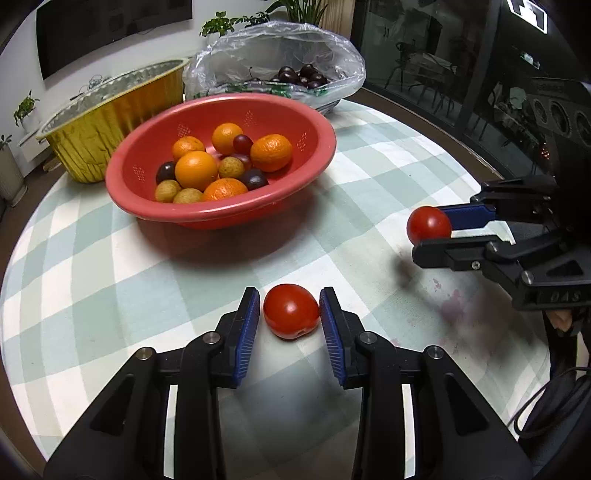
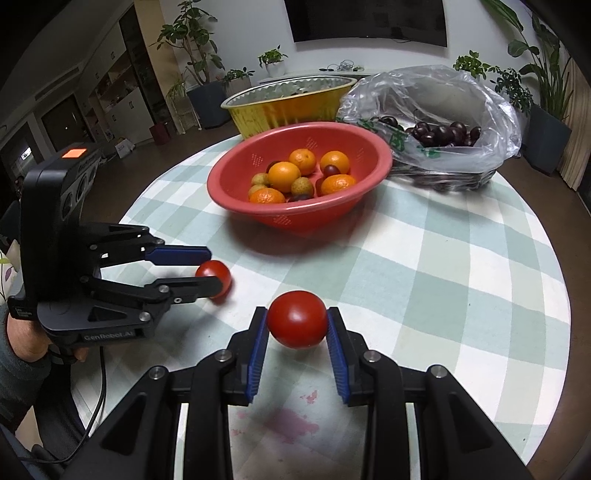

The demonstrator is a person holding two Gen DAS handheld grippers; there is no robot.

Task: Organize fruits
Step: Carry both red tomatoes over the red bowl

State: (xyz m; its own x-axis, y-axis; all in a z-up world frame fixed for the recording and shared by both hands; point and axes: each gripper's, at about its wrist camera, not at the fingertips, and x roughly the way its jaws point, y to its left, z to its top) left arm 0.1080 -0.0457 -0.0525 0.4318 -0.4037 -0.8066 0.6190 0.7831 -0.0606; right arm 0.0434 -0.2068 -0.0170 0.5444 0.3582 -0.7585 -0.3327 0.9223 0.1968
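Left tongs (image 1: 290, 314) clamp tomato (image 1: 290, 311) on tablecloth (image 1: 110, 280).

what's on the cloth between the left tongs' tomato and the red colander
Nothing: in the left wrist view only bare checked tablecloth lies between the tomato and the red colander.

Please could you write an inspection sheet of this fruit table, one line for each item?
Surface: checked cloth, reddish stain near the right claw.
Job's things: red colander holds oranges and small dark and brown fruits; gold foil tub; bag of cherries.
Clutter: nothing seen.
Grippers: left claw shut on low tomato, which rests on the cloth; right claw holds raised tomato.
Cables: black cable below the left claw.
Surroundings: wall screen, potted plants.
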